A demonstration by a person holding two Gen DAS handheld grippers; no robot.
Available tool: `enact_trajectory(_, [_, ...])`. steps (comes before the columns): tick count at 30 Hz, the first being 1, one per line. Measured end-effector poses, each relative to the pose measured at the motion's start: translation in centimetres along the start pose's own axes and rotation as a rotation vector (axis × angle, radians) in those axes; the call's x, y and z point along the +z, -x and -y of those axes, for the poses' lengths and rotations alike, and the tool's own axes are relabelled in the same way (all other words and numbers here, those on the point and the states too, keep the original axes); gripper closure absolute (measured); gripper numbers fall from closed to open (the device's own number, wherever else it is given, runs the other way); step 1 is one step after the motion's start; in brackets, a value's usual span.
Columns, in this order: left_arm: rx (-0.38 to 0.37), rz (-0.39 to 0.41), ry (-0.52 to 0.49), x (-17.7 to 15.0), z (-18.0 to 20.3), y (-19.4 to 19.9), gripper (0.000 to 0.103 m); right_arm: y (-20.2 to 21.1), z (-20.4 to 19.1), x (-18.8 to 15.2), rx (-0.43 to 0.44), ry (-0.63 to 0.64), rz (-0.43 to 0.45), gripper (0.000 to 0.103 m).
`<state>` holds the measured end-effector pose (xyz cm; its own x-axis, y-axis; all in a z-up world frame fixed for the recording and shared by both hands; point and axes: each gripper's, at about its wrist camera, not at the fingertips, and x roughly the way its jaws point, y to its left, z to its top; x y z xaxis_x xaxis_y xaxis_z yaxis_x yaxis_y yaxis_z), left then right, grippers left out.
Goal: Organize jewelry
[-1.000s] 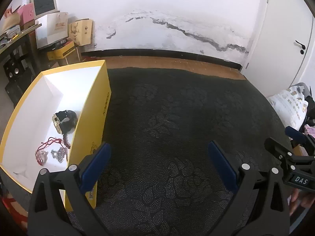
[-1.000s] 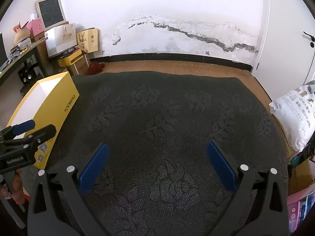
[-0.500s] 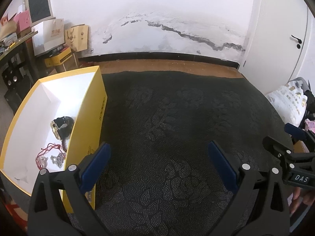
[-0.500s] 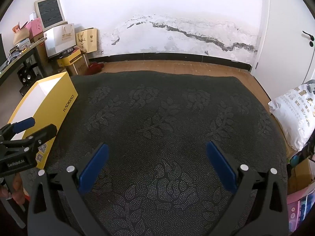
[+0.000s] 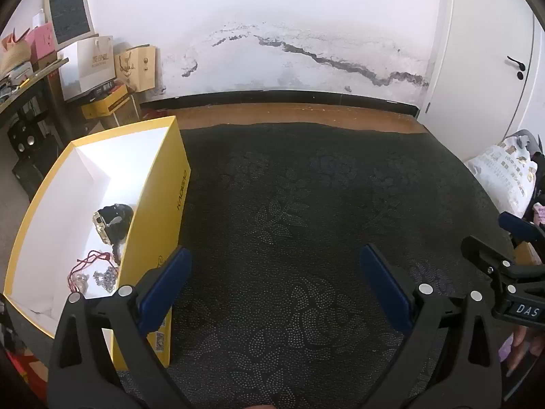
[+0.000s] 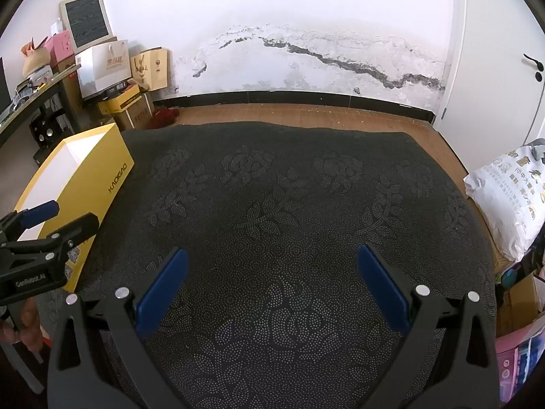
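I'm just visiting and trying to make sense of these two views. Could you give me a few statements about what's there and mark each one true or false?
1. The yellow box is open at the top. True.
2. A watch lies inside the box. True.
3. The left hand-held gripper is clamped on a necklace. False: its jaws stand wide apart with nothing between them.
4. The red cord lies out on the dark patterned cloth. False: it lies in the box, beside a silver chain.
5. The right hand-held gripper is open and empty. True.
6. The box sits at the right edge of the cloth. False: it sits at the left edge.
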<state>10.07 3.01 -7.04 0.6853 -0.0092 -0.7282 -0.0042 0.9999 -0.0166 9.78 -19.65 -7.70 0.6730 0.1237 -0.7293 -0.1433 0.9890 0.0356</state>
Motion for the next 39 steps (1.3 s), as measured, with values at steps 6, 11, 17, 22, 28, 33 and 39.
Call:
enact_trajectory(6, [0.006, -0.003, 0.002, 0.04, -0.16, -0.07, 0.006, -0.01, 0.02, -0.06, -0.001, 0.001, -0.001, 0.007])
enact_trajectory(11, [0.007, -0.010, 0.003, 0.02, -0.21, -0.17, 0.006, 0.00, 0.02, -0.10, 0.000, 0.002, -0.001, 0.007])
enact_trajectory(17, [0.010, -0.007, 0.000, 0.05, -0.27, -0.13, 0.006, 0.02, 0.01, -0.27, -0.002, 0.004, -0.001, 0.007])
enact_trajectory(22, [0.014, -0.004, -0.005, 0.03, -0.25, -0.19, 0.006, 0.04, 0.01, -0.26, -0.003, 0.005, 0.001, 0.007])
enact_trajectory(28, [0.017, -0.007, -0.006, -0.03, -0.33, -0.19, 0.006, 0.05, 0.03, -0.26, -0.002, 0.005, -0.001, 0.007])
enact_trajectory(33, [0.018, -0.011, -0.005, -0.02, -0.34, -0.22, 0.006, 0.00, -0.02, -0.23, -0.002, 0.005, -0.001, 0.007])
enact_trajectory(39, [0.004, -0.025, 0.002, -0.06, -0.25, -0.49, 0.006, 0.00, -0.04, -0.26, -0.003, 0.006, -0.002, 0.007])
